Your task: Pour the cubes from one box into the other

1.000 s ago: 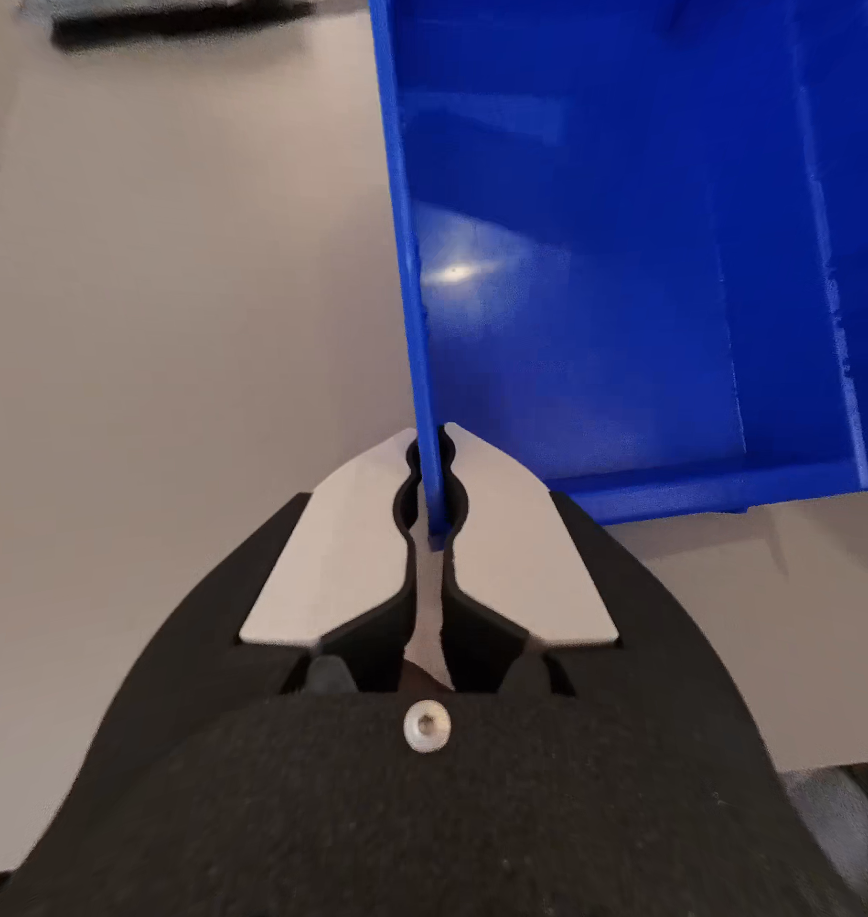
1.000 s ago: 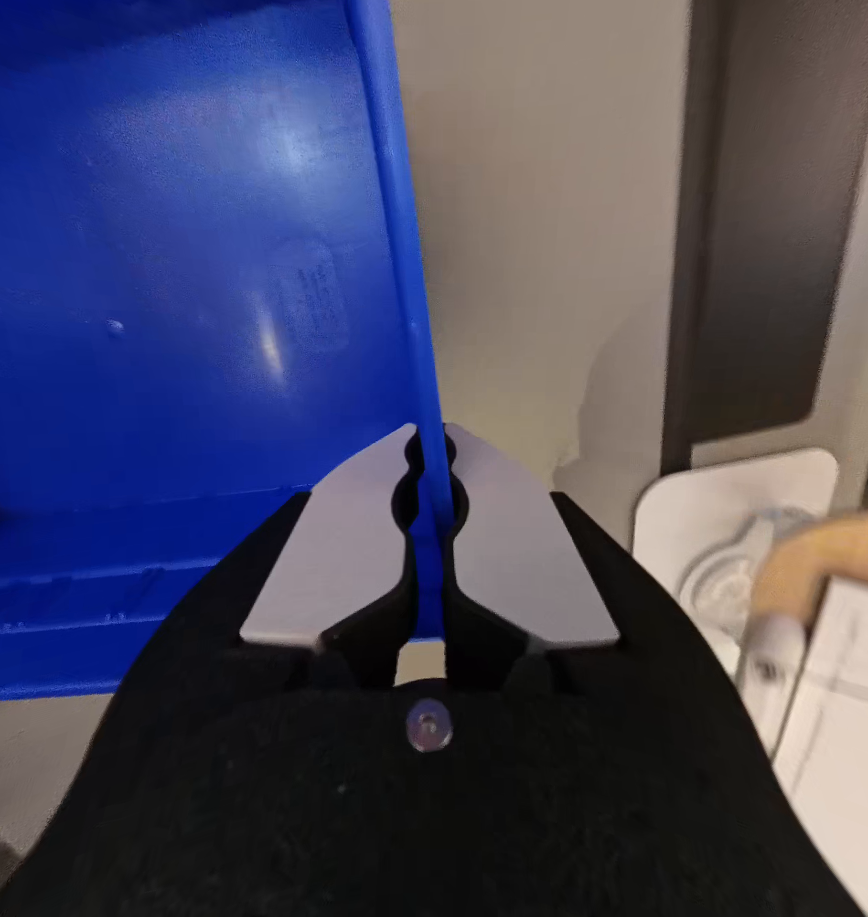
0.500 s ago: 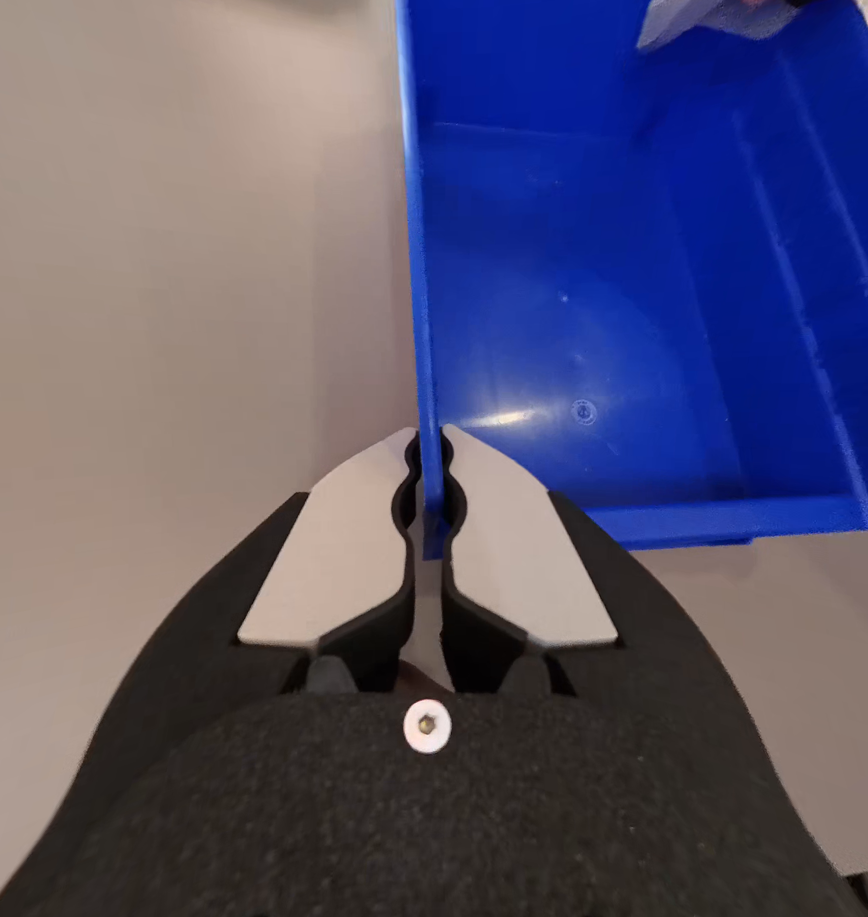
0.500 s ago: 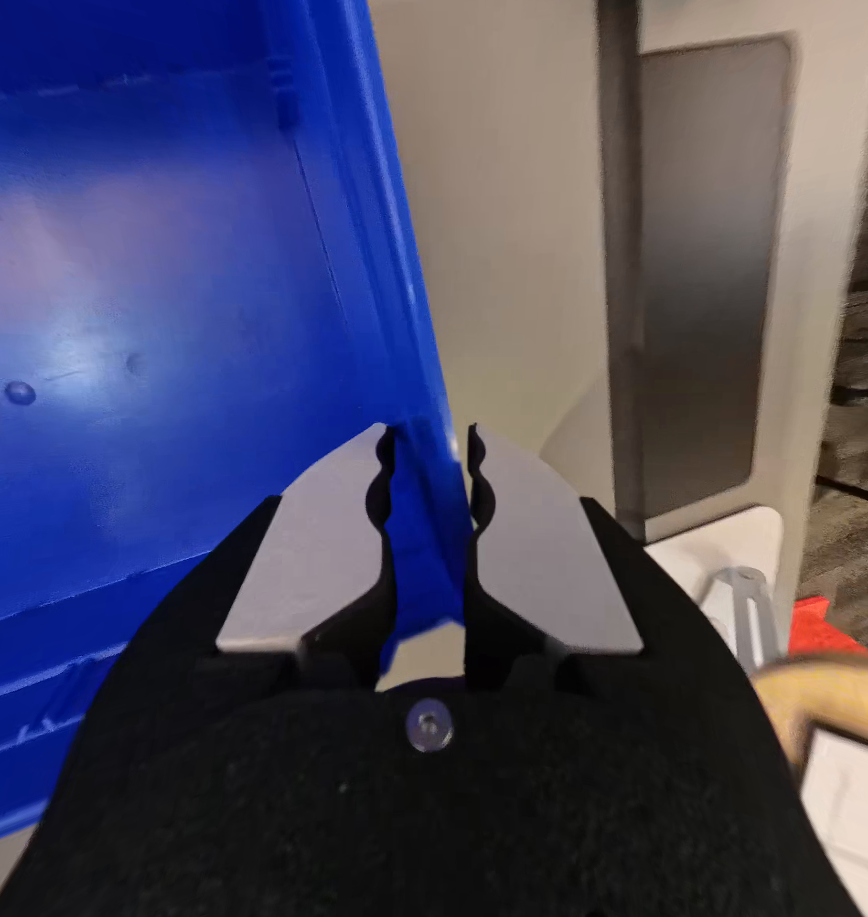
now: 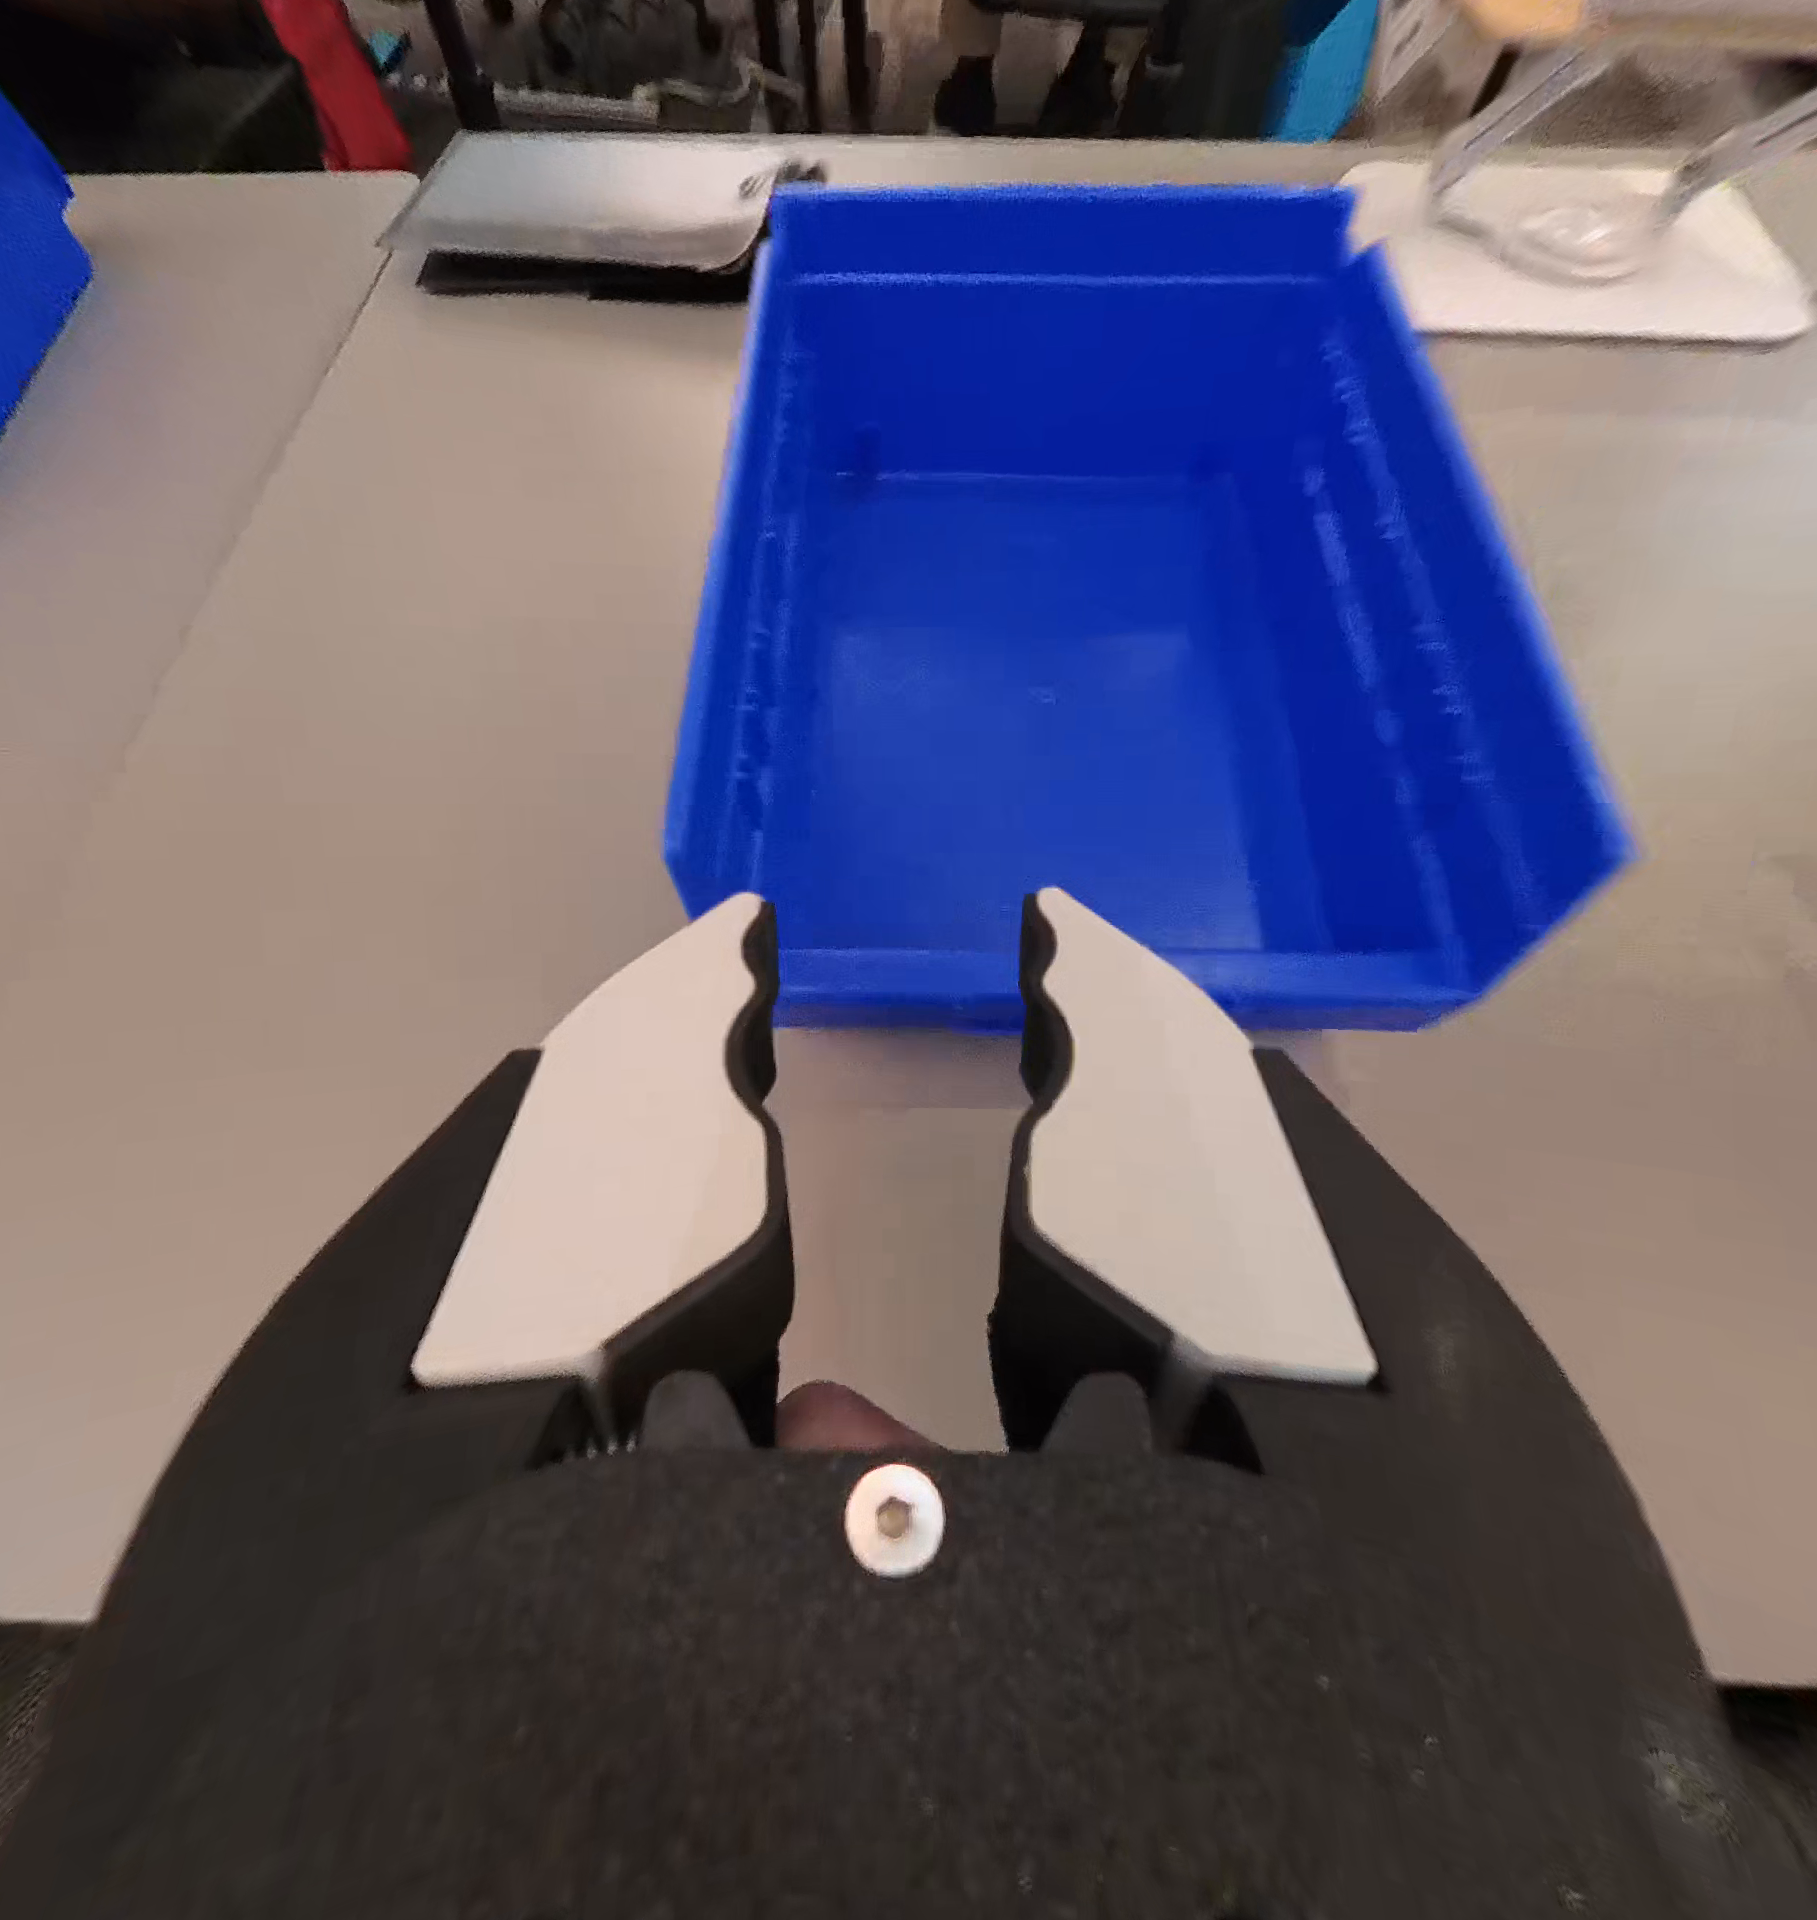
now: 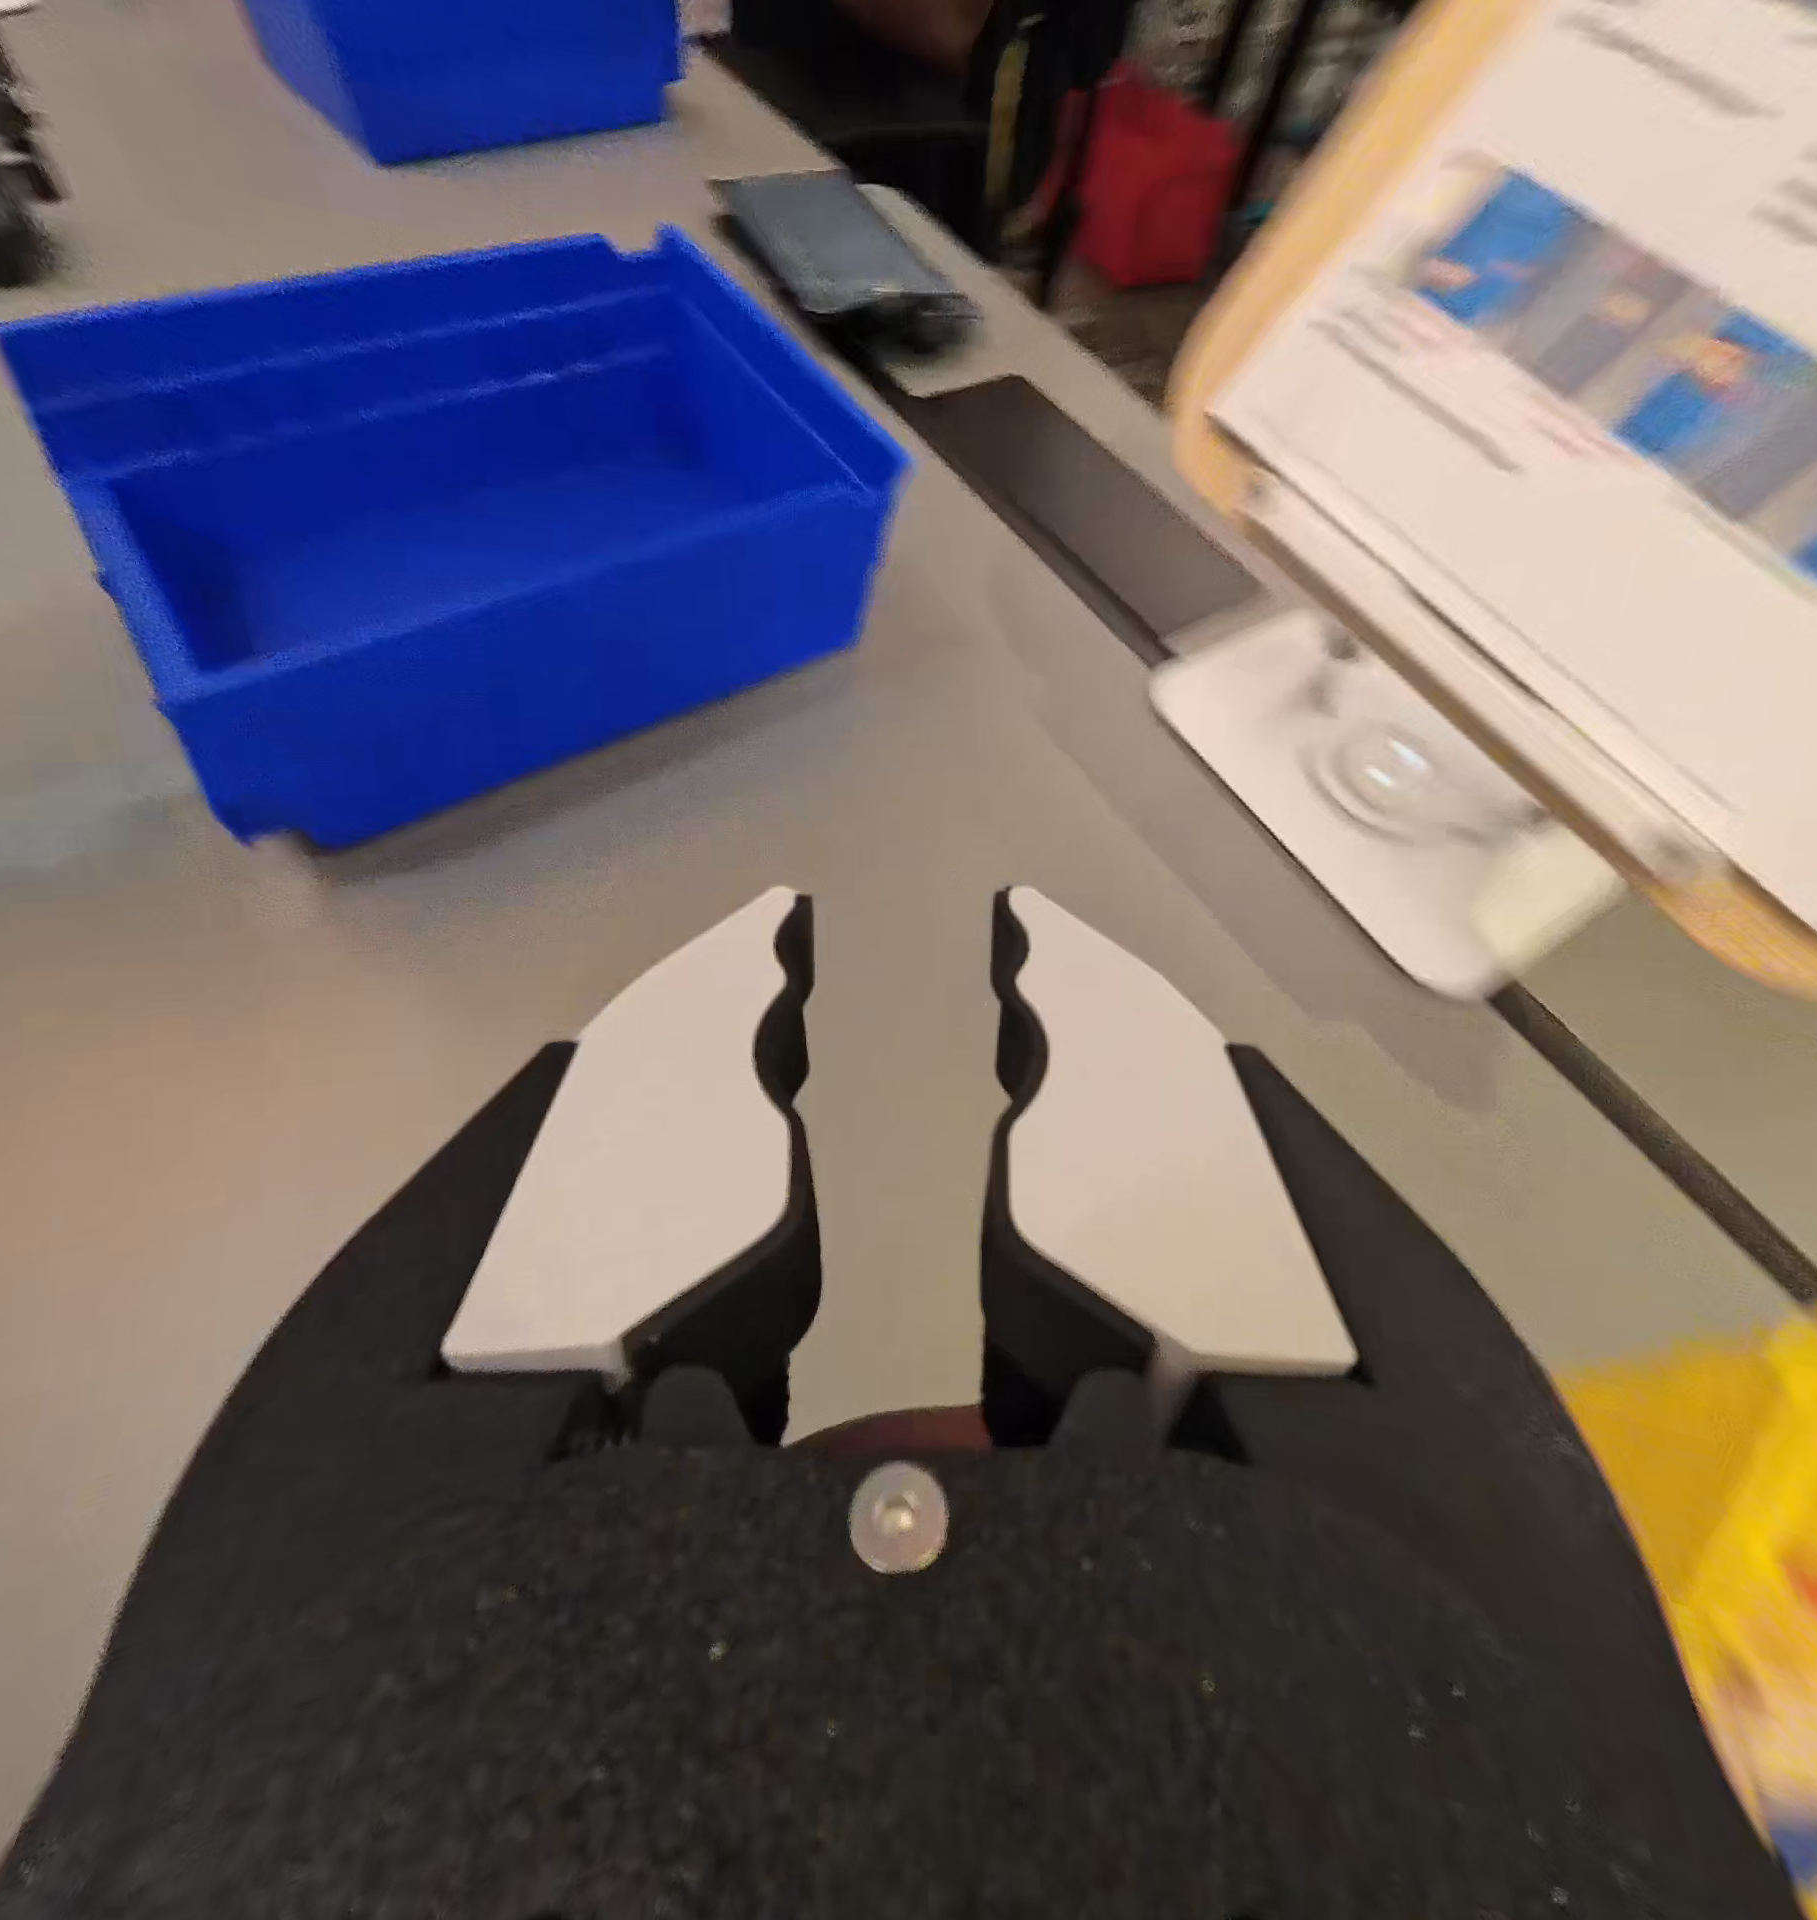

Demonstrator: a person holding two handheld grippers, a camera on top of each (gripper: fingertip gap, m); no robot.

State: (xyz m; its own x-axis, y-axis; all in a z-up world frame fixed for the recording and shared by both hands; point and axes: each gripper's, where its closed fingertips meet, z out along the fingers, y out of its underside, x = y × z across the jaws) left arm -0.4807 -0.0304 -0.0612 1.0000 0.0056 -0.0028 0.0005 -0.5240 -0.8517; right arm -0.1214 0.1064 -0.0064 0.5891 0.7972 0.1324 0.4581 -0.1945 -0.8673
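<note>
Now the left gripper point(image 5: 896, 925) hangs with fingers spread wide, holding nothing, just short of the empty blue bin point(image 5: 1091, 665) standing upright on the grey bench point(image 5: 364, 831); no cubes show. Withdrawing well likely means backing straight off without nudging its near wall. Further right, the right gripper point(image 6: 899, 920) likewise gapes empty, well apart from that bin, with a second blue bin point(image 6: 488, 73) beyond and a paper-laden clipboard point(image 6: 1569, 436) alongside.

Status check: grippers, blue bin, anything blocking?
Left gripper open, right gripper open, both empty. Blue plastic bin upright on grey table, no cubes inside. Nothing blocking.
</note>
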